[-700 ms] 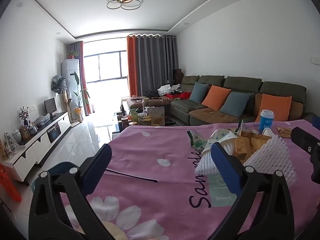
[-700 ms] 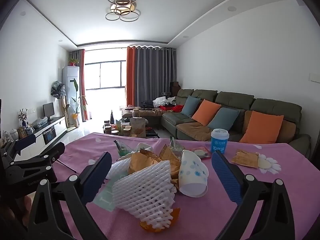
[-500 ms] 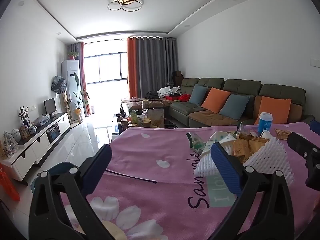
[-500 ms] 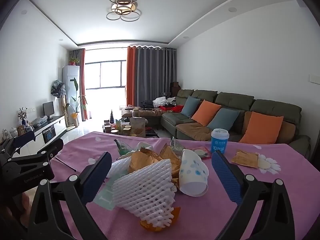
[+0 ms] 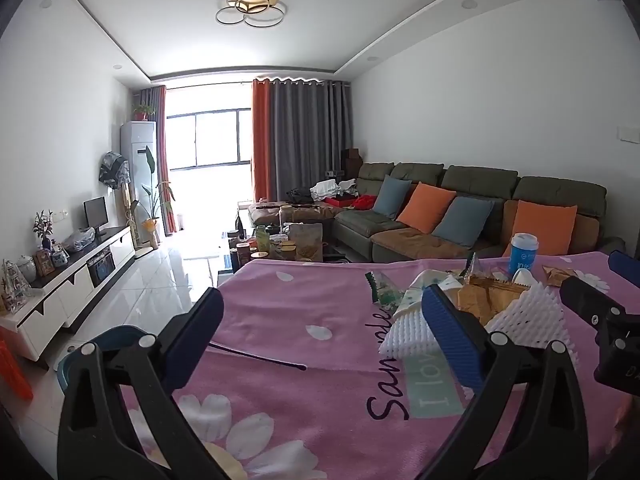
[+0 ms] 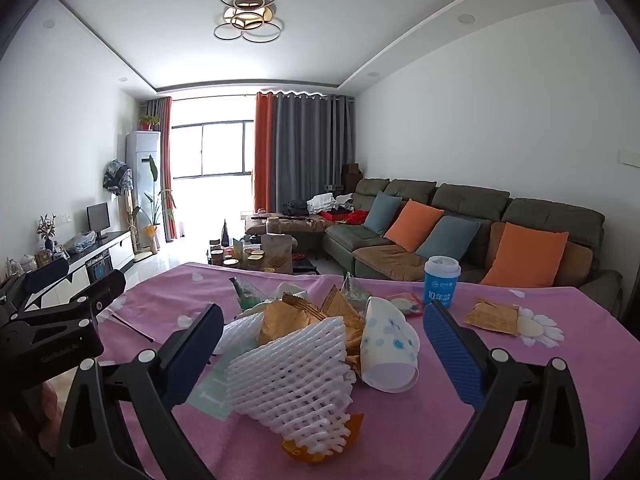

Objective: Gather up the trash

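Observation:
A pile of trash lies on the pink flowered tablecloth (image 6: pixel 500 408): white foam fruit netting (image 6: pixel 296 376), brown snack wrappers (image 6: pixel 288 320), a tipped white paper cup with blue dots (image 6: pixel 386 350) and a green wrapper (image 6: pixel 248 292). My right gripper (image 6: pixel 320 344) is open and empty, its jaws either side of the pile and just short of it. My left gripper (image 5: pixel 320 328) is open and empty, left of the pile; the netting (image 5: pixel 404 332) shows by its right finger. A thin black stick (image 5: pixel 256 356) lies on the cloth ahead of it.
An upright blue cup (image 6: pixel 440 284), a brown packet (image 6: pixel 494 316) and a red-edged wrapper (image 6: pixel 404 304) lie behind the pile. A blue bin (image 5: pixel 108 344) stands on the floor left of the table. A sofa (image 6: pixel 460 232) and a cluttered coffee table (image 6: pixel 260 252) are beyond.
Both grippers have tilted down and eased slightly forward toward the pile. The trash has not moved and both stay open.

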The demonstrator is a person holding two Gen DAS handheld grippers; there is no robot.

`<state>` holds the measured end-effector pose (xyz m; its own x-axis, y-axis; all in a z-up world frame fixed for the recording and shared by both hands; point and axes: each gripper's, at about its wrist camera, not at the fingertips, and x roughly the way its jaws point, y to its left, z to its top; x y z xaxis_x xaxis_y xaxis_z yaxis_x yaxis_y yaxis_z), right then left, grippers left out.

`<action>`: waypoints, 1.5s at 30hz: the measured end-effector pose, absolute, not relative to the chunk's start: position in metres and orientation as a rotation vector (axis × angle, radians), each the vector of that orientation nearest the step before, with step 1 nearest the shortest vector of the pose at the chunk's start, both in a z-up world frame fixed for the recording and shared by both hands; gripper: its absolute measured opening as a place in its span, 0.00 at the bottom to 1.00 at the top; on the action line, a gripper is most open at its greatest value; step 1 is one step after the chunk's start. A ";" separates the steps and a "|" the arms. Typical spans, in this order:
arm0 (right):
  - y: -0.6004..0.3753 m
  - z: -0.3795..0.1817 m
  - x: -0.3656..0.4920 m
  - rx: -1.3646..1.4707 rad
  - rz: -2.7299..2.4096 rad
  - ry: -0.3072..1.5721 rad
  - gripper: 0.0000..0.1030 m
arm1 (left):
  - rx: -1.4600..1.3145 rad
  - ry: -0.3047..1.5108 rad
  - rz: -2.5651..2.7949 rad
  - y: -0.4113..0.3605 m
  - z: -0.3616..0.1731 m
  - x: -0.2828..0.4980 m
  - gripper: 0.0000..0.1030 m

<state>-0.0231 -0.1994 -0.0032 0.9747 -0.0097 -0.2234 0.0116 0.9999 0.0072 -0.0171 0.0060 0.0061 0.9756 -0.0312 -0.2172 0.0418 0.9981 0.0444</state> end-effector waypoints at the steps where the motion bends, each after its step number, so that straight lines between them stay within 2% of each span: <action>1: -0.200 -0.003 -0.023 0.009 -0.012 0.226 0.94 | 0.048 0.219 -0.038 0.006 0.006 -0.018 0.95; 45: -0.201 -0.004 -0.023 0.016 -0.010 0.222 0.94 | 0.046 0.218 -0.048 0.001 0.008 -0.017 0.95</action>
